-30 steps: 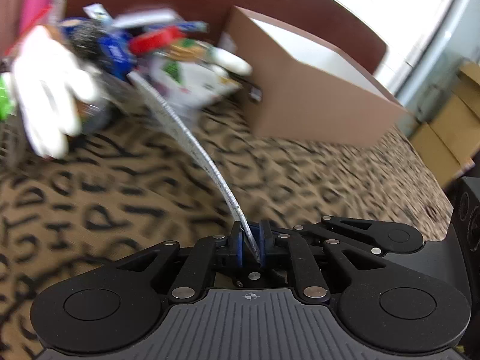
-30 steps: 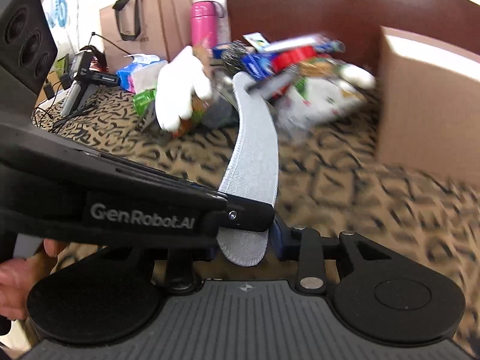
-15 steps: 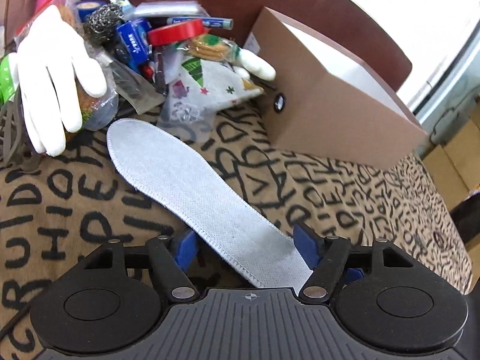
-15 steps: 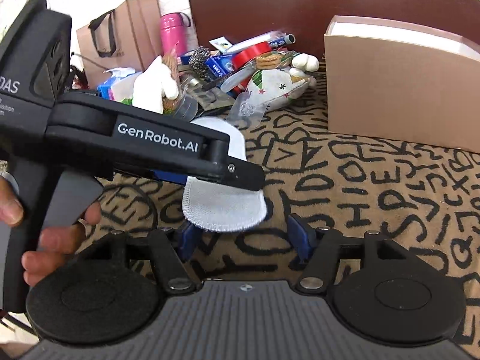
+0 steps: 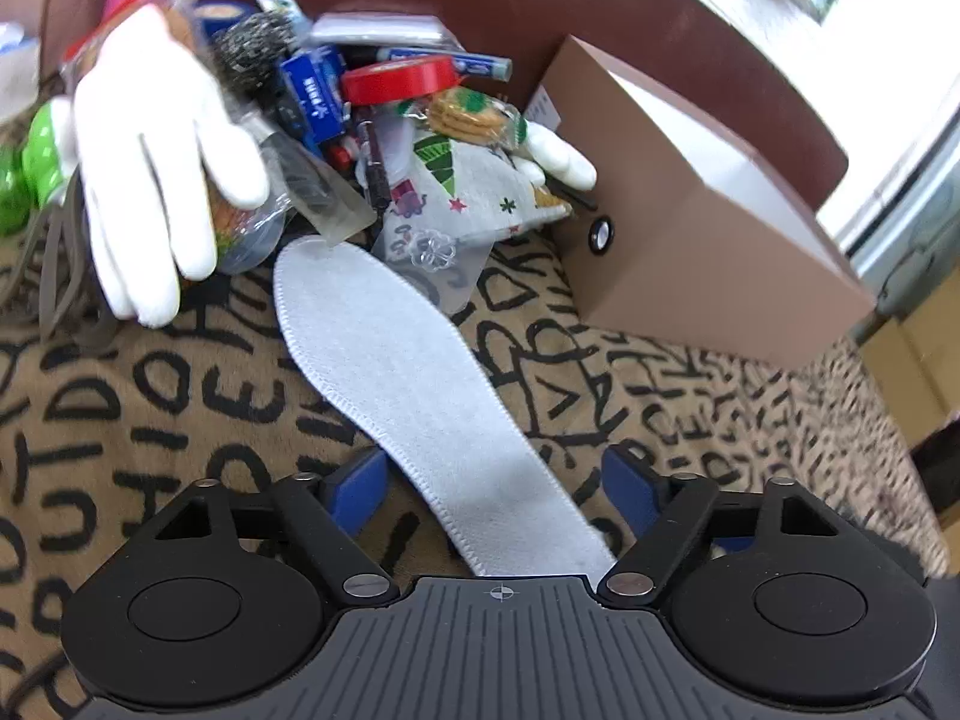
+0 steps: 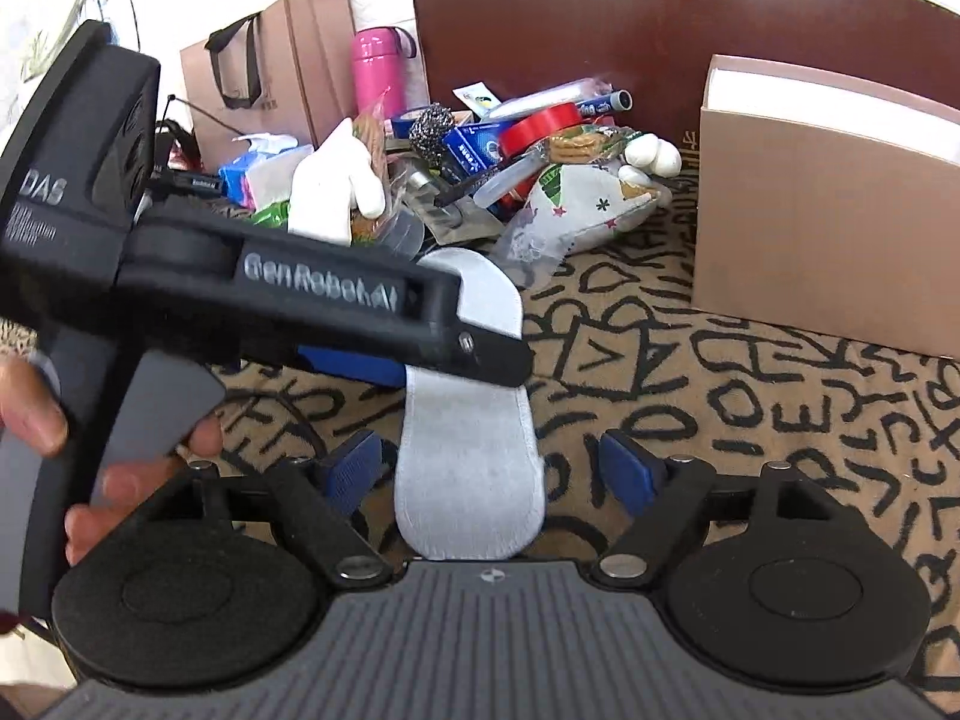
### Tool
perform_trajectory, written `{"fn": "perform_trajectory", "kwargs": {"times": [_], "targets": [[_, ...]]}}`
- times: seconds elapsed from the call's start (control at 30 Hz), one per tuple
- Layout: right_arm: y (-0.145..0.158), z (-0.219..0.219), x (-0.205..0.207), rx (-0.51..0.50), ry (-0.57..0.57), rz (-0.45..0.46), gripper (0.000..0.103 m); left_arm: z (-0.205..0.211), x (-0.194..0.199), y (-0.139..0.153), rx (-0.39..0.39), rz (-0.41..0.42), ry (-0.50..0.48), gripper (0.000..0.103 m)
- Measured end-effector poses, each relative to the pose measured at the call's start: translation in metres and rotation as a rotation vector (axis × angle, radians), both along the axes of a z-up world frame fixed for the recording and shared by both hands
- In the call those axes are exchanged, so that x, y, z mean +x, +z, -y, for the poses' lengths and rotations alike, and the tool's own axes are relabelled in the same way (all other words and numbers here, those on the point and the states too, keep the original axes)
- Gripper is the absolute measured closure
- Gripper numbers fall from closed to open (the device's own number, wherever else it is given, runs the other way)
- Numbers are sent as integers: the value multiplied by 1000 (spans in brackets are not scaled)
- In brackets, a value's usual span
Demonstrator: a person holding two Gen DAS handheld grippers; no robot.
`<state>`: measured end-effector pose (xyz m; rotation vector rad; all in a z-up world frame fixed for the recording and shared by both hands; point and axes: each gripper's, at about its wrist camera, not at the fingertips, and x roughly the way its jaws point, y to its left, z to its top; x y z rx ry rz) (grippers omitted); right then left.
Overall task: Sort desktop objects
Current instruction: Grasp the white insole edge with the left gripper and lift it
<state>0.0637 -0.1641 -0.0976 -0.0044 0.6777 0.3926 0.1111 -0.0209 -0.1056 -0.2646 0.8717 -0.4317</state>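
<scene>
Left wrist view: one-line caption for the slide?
Left gripper open over a grey insole lying flat on the lettered cloth, clutter pile and brown box beyond.

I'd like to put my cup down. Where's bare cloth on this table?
Bare cloth lies between the insole and the box, and left of the insole below the glove. The pile behind is crowded.

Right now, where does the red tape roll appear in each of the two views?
Left wrist: red tape roll at upper centre, atop the pile.
Right wrist: red tape roll at upper centre, just right of the middle.
Shared landmark: the brown box, right of the tape in both.
</scene>
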Motion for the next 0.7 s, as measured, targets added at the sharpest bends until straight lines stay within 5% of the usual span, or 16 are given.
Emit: {"fn": "perform_trajectory", "kwargs": {"times": [0.1,0.4,0.53,0.7], "targets": [[-2,-12,9,-58,28,25,23,3,2,1,45,10,-6,39],[-15,-19,32,-74,7,14,36,7,12,-2,42,6,5,38],[-14,-14,31,-75,-15,16,42,11,13,1,80,16,16,72],[-8,-2,21,-45,-50,16,42,15,2,10,73,33,0,84]]}}
